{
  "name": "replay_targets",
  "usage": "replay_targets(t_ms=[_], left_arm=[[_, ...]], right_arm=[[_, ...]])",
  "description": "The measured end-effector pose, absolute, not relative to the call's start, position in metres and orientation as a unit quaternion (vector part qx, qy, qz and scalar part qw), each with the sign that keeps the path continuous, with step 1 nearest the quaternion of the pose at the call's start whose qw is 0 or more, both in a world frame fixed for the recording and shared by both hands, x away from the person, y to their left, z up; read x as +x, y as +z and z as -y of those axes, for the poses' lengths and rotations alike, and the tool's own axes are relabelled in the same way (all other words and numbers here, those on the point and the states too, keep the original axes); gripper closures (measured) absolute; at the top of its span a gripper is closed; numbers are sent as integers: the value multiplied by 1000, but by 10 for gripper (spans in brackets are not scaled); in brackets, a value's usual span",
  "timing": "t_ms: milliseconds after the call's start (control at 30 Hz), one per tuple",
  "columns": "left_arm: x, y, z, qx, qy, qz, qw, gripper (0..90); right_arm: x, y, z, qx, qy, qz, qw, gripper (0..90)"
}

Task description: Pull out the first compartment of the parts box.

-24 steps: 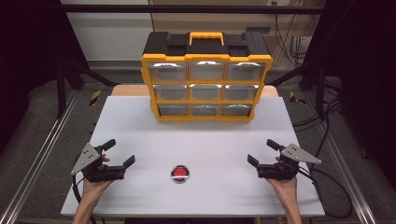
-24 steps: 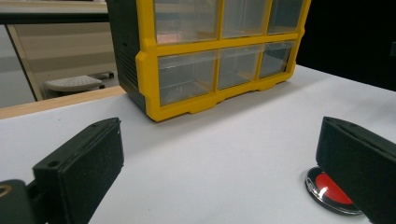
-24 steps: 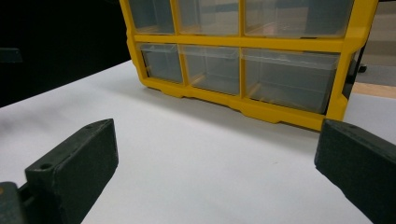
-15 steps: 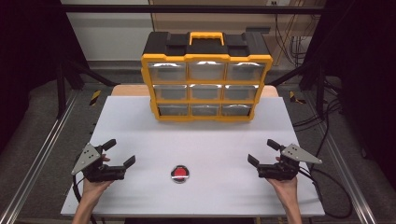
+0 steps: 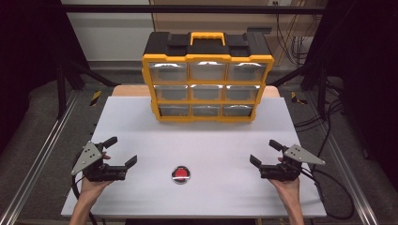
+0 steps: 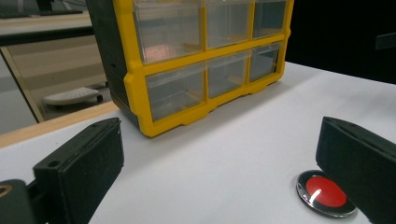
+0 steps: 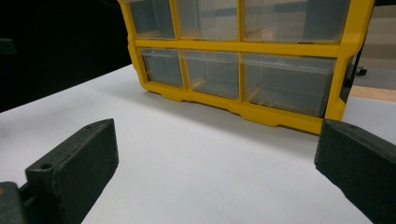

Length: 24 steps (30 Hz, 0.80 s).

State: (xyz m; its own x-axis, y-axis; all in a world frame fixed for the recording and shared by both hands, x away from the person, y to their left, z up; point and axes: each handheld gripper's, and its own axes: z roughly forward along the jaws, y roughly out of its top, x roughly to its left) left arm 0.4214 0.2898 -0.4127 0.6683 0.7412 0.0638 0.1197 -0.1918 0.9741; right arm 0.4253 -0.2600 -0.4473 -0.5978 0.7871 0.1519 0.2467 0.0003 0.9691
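A yellow and black drawer cabinet with clear drawers stands upright at the far middle of the white table; all its drawers look closed. A small round red disc with a shiny rim lies flat near the front middle. My left gripper rests at the front left, open, with nothing between its jaws. In the left gripper view the disc lies low at the right, partly behind the right jaw, and the cabinet stands ahead. My right gripper rests at the front right, open and empty, facing the cabinet.
A black frame and metal rails border the table on both sides. Cables trail over the floor at the right. A wooden board edge shows behind the table beside the cabinet.
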Motion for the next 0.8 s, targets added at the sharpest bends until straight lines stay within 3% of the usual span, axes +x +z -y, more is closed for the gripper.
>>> replay_targets(t_ms=[800], left_arm=[[445, -354, -242, 782, 333, -164, 500, 12]], right_arm=[[426, -447, 258, 385, 585, -677, 227, 4]])
